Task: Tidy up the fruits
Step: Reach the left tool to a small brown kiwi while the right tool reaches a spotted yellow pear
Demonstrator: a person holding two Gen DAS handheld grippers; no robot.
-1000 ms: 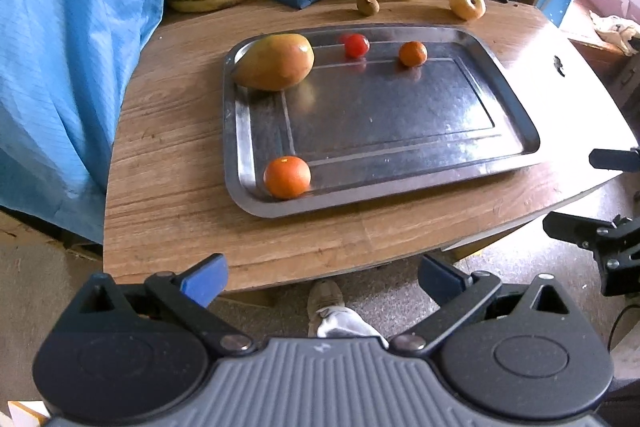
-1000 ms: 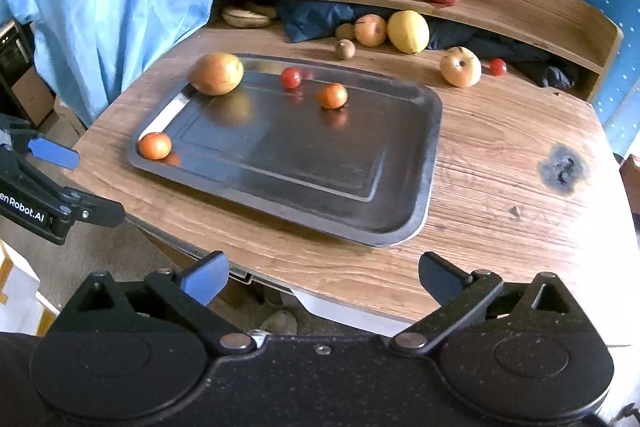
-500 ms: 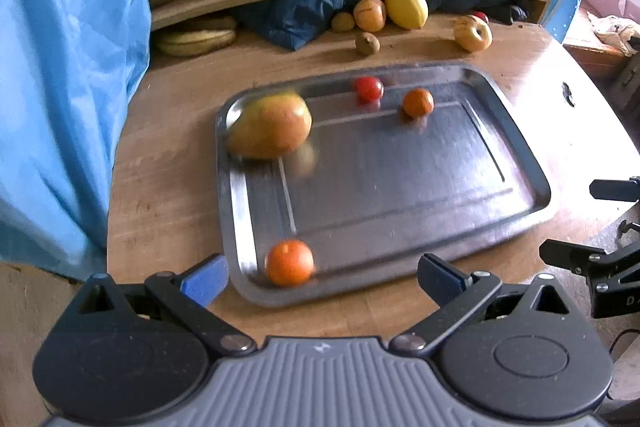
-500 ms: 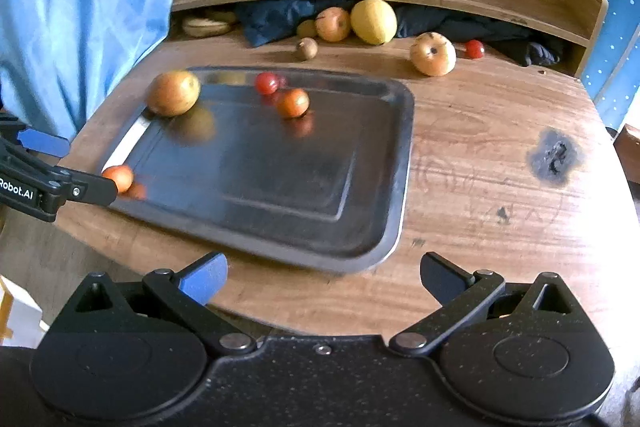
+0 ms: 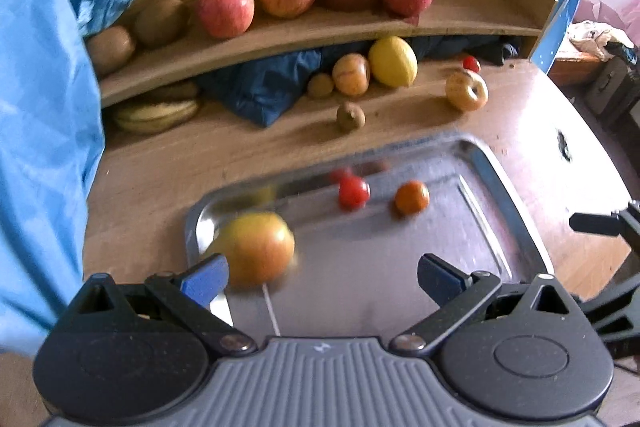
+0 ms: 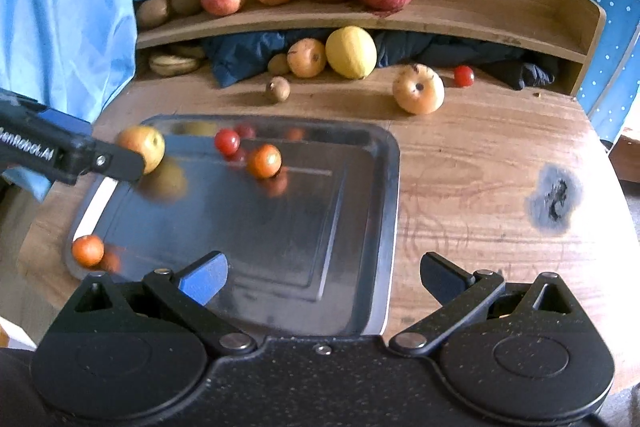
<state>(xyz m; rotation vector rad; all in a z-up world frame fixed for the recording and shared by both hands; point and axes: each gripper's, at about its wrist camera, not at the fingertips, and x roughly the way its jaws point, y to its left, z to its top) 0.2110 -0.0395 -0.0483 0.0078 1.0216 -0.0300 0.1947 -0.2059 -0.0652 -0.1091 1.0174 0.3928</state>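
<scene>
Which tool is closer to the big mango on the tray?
Left. The left tool is open right at the mango, with one finger beside it. The right tool is open over the tray's near edge, farther away.

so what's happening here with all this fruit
A person holds two handheld grippers over a wooden table. Both are open and empty. The left gripper is close to the large yellow-red mango at a corner of the metal tray, which also holds a small red tomato and two small oranges. The right gripper hovers at the tray's near edge.
</scene>
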